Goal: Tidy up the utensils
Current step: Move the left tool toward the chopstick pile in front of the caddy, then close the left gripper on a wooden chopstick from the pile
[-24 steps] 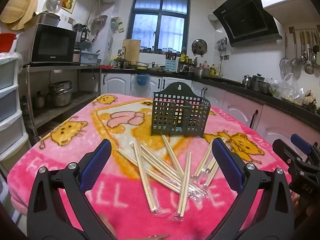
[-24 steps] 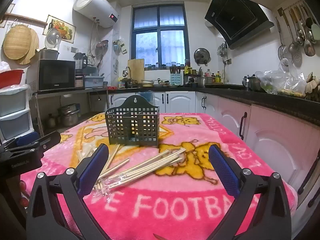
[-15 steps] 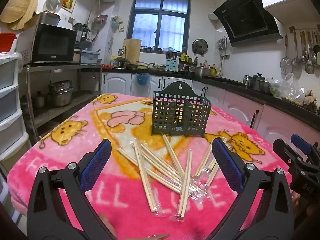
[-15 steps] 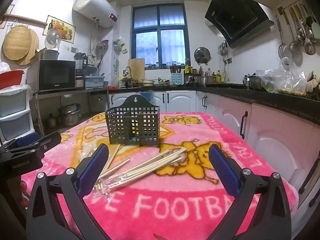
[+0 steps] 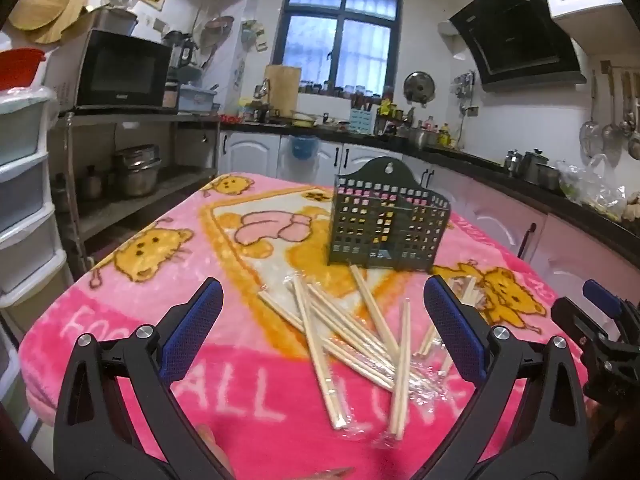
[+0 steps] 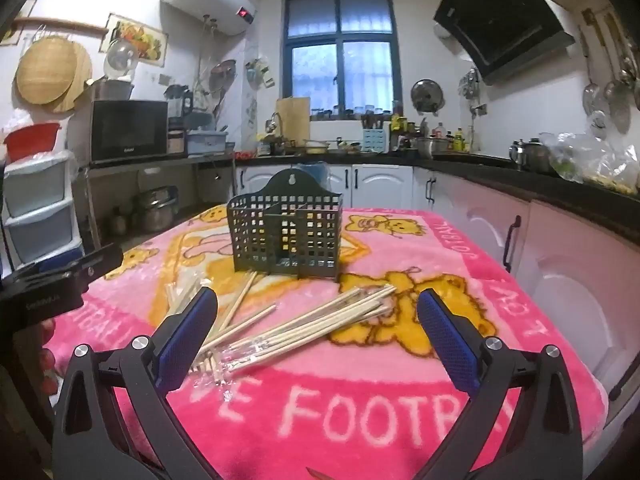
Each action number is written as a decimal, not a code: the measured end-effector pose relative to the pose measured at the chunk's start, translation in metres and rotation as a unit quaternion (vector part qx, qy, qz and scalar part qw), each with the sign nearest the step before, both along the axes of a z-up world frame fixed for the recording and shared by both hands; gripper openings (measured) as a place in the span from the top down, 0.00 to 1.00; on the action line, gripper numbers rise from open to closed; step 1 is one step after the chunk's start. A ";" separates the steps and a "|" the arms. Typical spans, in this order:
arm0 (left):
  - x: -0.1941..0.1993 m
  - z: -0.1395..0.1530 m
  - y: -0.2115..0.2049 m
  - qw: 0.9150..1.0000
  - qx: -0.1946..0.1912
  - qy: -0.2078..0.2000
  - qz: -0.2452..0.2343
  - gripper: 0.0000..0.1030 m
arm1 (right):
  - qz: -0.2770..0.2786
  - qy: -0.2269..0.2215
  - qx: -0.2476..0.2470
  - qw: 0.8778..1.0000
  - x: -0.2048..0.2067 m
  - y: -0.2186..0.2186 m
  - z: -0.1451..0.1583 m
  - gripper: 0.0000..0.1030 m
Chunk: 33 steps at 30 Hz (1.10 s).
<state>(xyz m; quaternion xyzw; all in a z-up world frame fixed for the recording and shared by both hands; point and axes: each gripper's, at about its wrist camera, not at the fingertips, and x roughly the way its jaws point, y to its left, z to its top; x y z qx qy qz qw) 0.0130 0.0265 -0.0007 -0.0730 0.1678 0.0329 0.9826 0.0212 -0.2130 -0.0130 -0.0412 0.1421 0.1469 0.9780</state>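
Observation:
Several pairs of wooden chopsticks in clear wrappers lie scattered on the pink blanket; they also show in the right wrist view. A dark green lattice utensil holder stands upright behind them, also in the right wrist view, and looks empty. My left gripper is open and empty, above the near ends of the chopsticks. My right gripper is open and empty, just short of the pile. Each gripper shows at the edge of the other's view.
The table is covered by a pink cartoon blanket with edges close at left and front. White plastic drawers stand at the left. Kitchen counter and cabinets run along the right and back.
The left view has shifted slightly: the chopsticks and holder now sit a little further right and look blurred. The right gripper has barely moved. Both stay open.

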 end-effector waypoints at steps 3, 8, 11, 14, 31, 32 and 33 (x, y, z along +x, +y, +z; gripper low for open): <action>0.009 0.000 0.006 1.000 -0.007 0.018 0.003 0.10 | 0.015 -0.005 -0.018 1.000 0.007 0.005 0.002 0.06; 0.026 0.000 0.017 0.999 -0.015 0.044 -0.004 0.10 | 0.030 0.002 -0.018 0.999 0.022 0.012 0.003 0.06; 0.038 -0.001 0.020 0.998 -0.015 0.058 -0.014 0.10 | 0.041 0.016 -0.017 0.999 0.031 0.015 0.004 0.06; 0.051 -0.002 0.020 0.997 -0.016 0.071 -0.031 0.10 | 0.046 0.018 -0.022 0.999 0.039 0.019 0.006 0.06; 0.143 -0.015 0.039 0.979 -0.042 0.167 -0.107 0.27 | 0.011 0.061 -0.023 0.998 0.097 -0.003 0.014 0.06; 0.148 -0.017 0.040 0.978 -0.043 0.173 -0.107 0.35 | 0.008 0.064 -0.021 0.998 0.101 -0.007 0.014 0.06; 0.153 -0.021 0.042 0.976 -0.043 0.182 -0.107 0.39 | 0.006 0.068 -0.019 0.998 0.106 -0.010 0.014 0.06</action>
